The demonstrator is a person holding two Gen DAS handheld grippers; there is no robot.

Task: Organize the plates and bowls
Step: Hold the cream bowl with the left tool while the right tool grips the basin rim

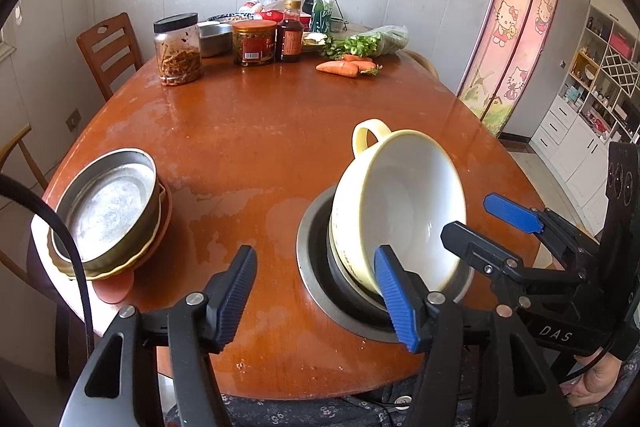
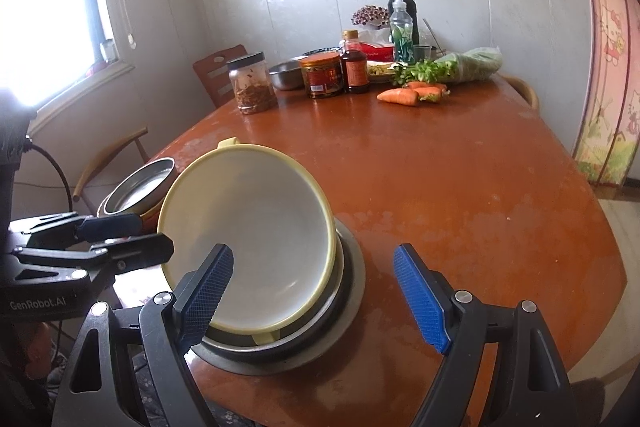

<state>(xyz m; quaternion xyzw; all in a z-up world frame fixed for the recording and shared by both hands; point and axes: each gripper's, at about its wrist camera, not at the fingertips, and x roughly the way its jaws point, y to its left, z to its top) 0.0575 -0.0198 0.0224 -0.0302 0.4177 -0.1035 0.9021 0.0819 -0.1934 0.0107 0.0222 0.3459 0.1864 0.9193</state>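
With both grippers apart, nothing holds the tilted bowl; it may slip onto the counter.

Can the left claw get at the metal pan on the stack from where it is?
Probably yes: the left claw is open and empty, and bare table lies between it and the metal pan.

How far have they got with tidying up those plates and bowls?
Partly done. A metal dish already sits stacked on plates at the table's left edge. The yellow-rimmed bowl leans tilted in the round recess, not yet stacked. Both the left gripper and right gripper are open, neither gripping it. Left to do: probably moving that bowl to the stack.
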